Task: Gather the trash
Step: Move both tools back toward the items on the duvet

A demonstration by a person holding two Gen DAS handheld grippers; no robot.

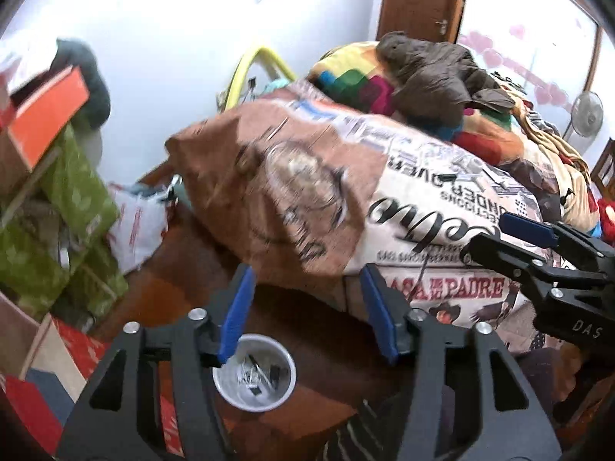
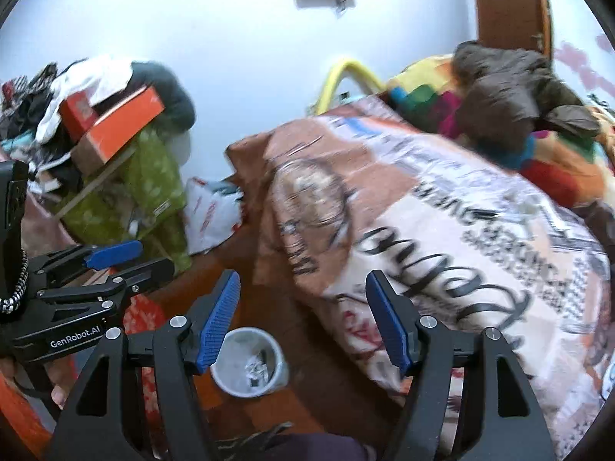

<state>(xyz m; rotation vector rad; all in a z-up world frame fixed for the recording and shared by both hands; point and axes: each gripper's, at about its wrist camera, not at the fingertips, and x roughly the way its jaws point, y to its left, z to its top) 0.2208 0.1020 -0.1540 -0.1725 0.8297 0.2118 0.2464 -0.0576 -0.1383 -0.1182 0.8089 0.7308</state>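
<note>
A white cup-shaped bin (image 1: 254,372) stands on the dark wooden floor, with bits of paper and dark scraps inside; it also shows in the right wrist view (image 2: 248,363). My left gripper (image 1: 307,307) is open and empty, held above the bin. My right gripper (image 2: 303,319) is open and empty, also above the bin. Each gripper shows in the other's view: the right one (image 1: 511,246) at the right, the left one (image 2: 115,261) at the left.
A bed with a printed brown and white cover (image 1: 346,192) fills the middle and right, with a colourful blanket (image 1: 357,84) and a brown garment (image 1: 434,73) on it. Green bags (image 1: 65,223), an orange box (image 1: 46,115) and a white plastic bag (image 1: 138,226) are piled at the left.
</note>
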